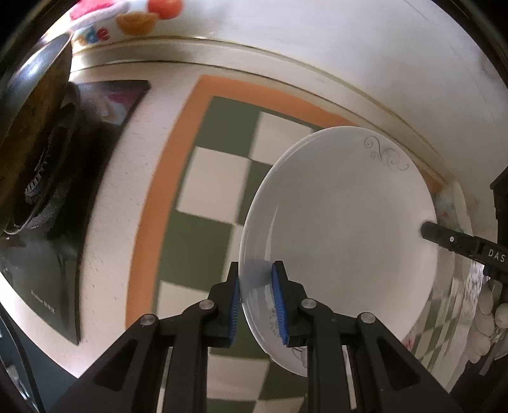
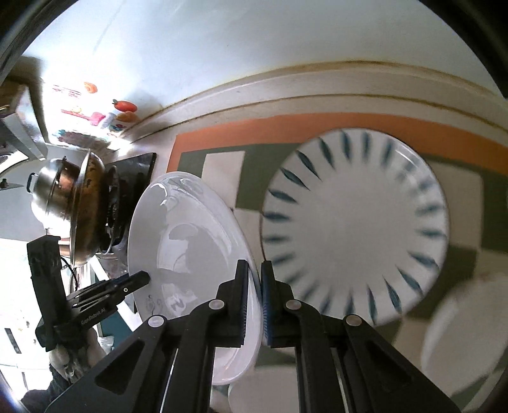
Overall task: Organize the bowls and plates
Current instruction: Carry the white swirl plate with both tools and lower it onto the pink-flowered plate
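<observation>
A white plate (image 1: 343, 222) with a grey scroll pattern is held off the counter between both grippers. My left gripper (image 1: 255, 301) is shut on its near rim. My right gripper (image 2: 254, 295) is shut on the opposite rim of the same plate (image 2: 184, 238); its finger also shows at the plate's far edge in the left wrist view (image 1: 444, 236), and the left gripper shows in the right wrist view (image 2: 127, 282). A white plate with blue dashes (image 2: 355, 228) lies on the checked mat (image 2: 222, 168). Another white dish (image 2: 463, 336) is at the lower right, blurred.
A green, white and orange checked mat (image 1: 216, 178) covers the counter. A black stove top (image 1: 47, 254) with a metal wok (image 2: 85, 203) and pot stands on the left. The wall with fruit stickers (image 1: 133, 19) runs behind. A pale dish (image 2: 254, 390) lies below the grippers.
</observation>
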Tool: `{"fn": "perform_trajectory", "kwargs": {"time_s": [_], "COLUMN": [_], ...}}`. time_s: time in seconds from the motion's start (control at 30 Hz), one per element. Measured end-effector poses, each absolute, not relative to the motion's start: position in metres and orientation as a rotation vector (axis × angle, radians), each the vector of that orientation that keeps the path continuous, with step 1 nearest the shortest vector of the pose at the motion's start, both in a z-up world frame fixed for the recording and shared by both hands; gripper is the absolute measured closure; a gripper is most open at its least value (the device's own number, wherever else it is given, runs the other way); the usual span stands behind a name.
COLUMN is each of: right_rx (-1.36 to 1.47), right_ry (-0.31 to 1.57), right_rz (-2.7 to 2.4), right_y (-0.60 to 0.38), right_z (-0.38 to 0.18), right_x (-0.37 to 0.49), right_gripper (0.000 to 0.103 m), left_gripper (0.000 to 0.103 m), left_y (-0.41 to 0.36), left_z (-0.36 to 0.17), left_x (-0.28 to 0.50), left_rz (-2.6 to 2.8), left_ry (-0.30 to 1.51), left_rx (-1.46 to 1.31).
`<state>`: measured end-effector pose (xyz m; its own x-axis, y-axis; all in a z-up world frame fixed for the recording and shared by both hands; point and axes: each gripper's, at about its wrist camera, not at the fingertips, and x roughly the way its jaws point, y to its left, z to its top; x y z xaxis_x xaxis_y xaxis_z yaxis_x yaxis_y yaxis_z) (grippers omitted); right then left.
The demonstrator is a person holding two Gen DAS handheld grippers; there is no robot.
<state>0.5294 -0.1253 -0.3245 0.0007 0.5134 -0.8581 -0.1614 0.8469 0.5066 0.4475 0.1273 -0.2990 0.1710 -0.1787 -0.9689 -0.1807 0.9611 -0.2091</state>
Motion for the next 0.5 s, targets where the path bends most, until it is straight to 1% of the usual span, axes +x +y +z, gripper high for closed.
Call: {"fn": "perform_trajectory", "kwargs": {"time_s": [0.27, 0.5], "right_rx": [0.377, 0.443], "right_ry": [1.445, 1.461], "right_rz": [0.479, 0.426], "right_y": [-0.207, -0.256], "right_z": [-0.305, -0.32], "right_x": [0.452, 0.397], "right_gripper": [0.094, 0.094], "left_gripper": [0.086, 0.086], "left_y": [0.067, 0.026], "left_z": [-0.29, -0.3], "left_x": [0.411, 0.388], "left_rz": [-0.1, -0.163], "left_ry": [1.42, 1.455], "left_rx": [-0.23, -0.172]}}
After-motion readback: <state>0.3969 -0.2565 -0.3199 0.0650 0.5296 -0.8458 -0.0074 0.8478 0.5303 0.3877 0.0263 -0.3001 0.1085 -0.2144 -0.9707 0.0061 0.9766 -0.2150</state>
